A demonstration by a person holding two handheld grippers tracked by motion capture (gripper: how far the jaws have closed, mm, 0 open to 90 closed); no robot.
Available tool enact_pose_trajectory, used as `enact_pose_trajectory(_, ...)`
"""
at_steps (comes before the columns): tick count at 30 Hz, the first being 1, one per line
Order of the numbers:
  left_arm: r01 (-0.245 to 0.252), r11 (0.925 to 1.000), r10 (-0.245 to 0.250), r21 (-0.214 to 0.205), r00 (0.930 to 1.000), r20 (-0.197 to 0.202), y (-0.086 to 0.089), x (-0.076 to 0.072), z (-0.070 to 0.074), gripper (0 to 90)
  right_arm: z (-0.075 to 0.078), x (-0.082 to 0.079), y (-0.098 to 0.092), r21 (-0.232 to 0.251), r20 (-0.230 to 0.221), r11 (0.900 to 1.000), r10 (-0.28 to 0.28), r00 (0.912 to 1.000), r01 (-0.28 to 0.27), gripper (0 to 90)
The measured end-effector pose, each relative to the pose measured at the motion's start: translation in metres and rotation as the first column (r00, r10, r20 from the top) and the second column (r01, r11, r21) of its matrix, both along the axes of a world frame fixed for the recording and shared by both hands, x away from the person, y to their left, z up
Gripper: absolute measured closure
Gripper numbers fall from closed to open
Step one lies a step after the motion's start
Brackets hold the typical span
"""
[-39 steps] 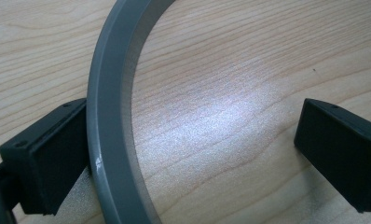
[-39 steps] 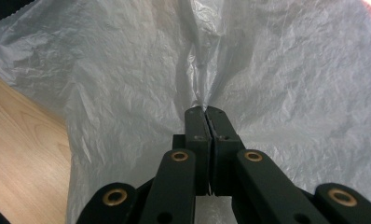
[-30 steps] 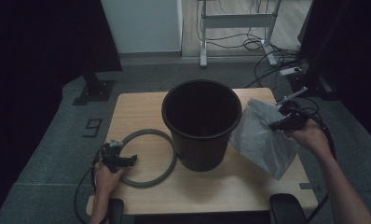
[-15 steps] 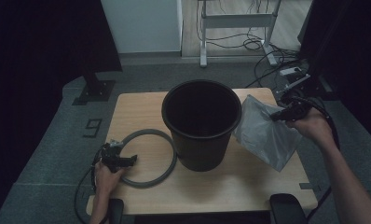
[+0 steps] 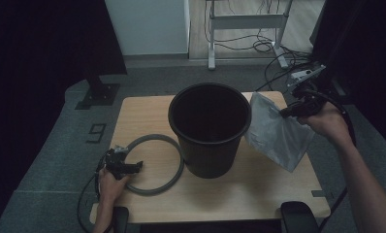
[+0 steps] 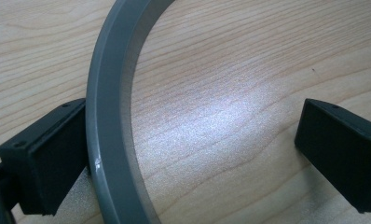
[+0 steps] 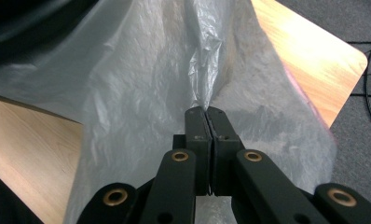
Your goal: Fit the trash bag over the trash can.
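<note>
**Plastic bag lifted beside the bin, ring waiting at the near left**

Grey and lying flat, the ring (image 5: 154, 164) rests on the wooden table (image 5: 259, 194) at the near left. The left gripper (image 5: 128, 167) sits at its near-left edge with its jaws apart: in the left gripper view one pad touches the outside of the ring band (image 6: 106, 140) and the other pad stands well apart on the inner side, so nothing is clamped.

In the middle stands the black bin (image 5: 210, 131), upright and with no liner in it.

At the far right the right gripper (image 5: 284, 112) has its jaws together on a pinch of the thin grey plastic bag (image 5: 273, 136), which hangs just beside the bin rim.

I judge the step is bringing the bag to the bin. The next move probably needs the bag mouth opened and carried over the rim, and later the ring on top.
</note>
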State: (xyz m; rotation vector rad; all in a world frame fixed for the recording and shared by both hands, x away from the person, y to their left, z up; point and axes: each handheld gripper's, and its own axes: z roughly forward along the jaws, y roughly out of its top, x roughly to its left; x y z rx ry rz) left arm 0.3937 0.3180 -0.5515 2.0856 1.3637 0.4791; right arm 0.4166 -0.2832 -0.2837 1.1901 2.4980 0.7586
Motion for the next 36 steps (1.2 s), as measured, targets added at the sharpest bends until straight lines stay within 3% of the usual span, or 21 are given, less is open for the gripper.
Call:
enact_pose_trajectory(19,-0.002,1.0,0.002,0.001,1.0,0.0,0.0,0.0,0.0,0.0,0.033,-0.003,0.013,0.073,0.019,0.9967,0.035,0.9992,-0.036,88.5)
enact_pose_trajectory(36,-0.003,1.0,0.003,0.001,1.0,-0.001,0.0,0.0,0.0,0.0,0.054,-0.002,0.043,0.109,0.032,0.9905,0.081,0.9962,-0.084,88.8)
